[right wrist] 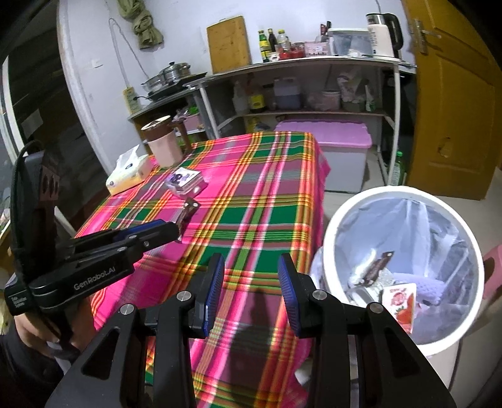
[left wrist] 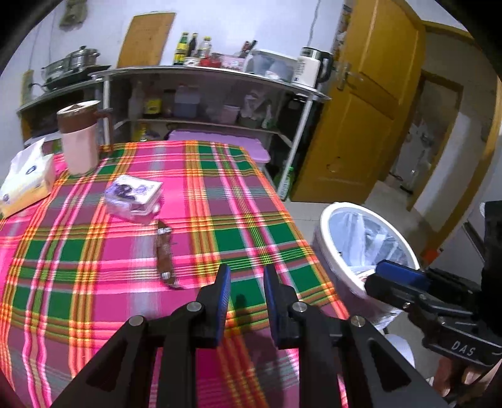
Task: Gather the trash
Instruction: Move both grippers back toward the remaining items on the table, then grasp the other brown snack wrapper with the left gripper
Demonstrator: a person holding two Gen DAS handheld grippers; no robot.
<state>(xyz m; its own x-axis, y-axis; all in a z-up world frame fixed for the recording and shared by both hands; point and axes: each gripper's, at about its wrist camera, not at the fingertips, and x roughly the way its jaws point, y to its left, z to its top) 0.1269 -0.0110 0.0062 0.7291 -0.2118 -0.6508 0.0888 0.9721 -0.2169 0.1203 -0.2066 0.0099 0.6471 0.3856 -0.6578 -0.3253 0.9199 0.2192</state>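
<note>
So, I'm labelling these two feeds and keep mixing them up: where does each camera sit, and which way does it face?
Left wrist view: on the left gripper, angled down over the plaid tablecloth toward the brown wrapper; the right gripper enters from the right.
Right wrist view: on the right gripper, facing the tablecloth's near edge and white trash bin; the left gripper and a hand enter from the left.
Shared: tablecloth, wrapper, bin, shelf.

White walls (right wrist: 175, 18), yellow door (left wrist: 370, 103), metal shelving (right wrist: 313, 62).

"GenRobot.AI" on left tongs (right wrist: 175, 233); "DAS" on right tongs (left wrist: 381, 276)
</note>
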